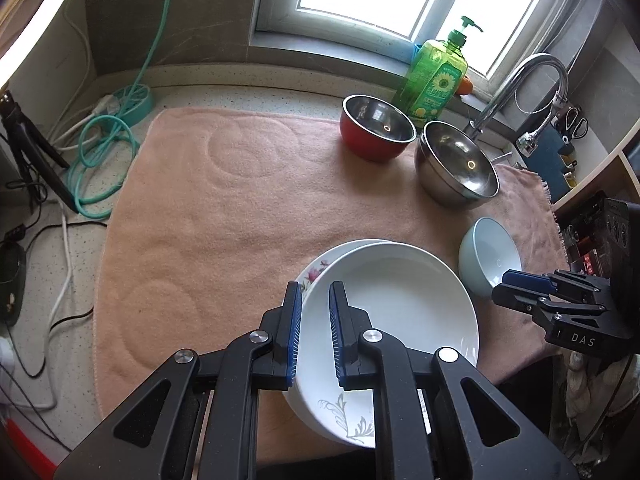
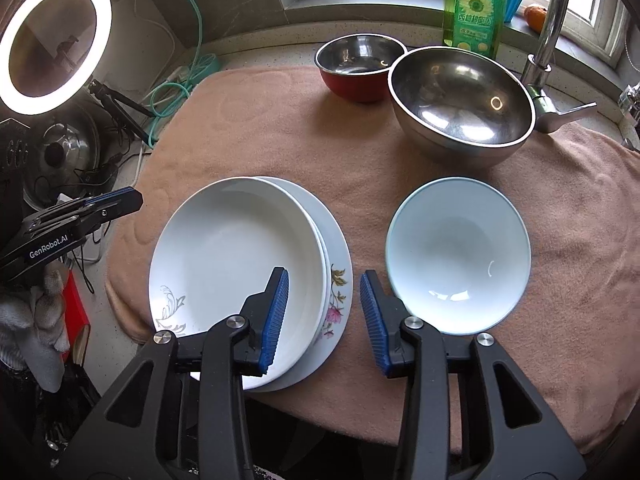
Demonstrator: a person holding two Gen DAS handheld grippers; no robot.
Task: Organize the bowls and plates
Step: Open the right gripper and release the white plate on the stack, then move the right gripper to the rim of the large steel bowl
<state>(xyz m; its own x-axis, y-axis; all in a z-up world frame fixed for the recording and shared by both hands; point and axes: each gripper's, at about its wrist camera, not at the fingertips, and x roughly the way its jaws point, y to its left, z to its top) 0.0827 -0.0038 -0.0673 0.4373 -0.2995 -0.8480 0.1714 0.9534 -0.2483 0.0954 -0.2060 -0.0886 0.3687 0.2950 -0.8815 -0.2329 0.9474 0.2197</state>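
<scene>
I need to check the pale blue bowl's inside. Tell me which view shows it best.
The right wrist view: the pale blue bowl lies nearly whole and close, its empty inside open to the camera. The left wrist view shows it small at the right, partly hidden behind the right tongs.

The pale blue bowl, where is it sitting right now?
The pale blue bowl sits on the pink towel, to the right of the stacked white plates in the right wrist view and just in front of the large steel bowl.
</scene>
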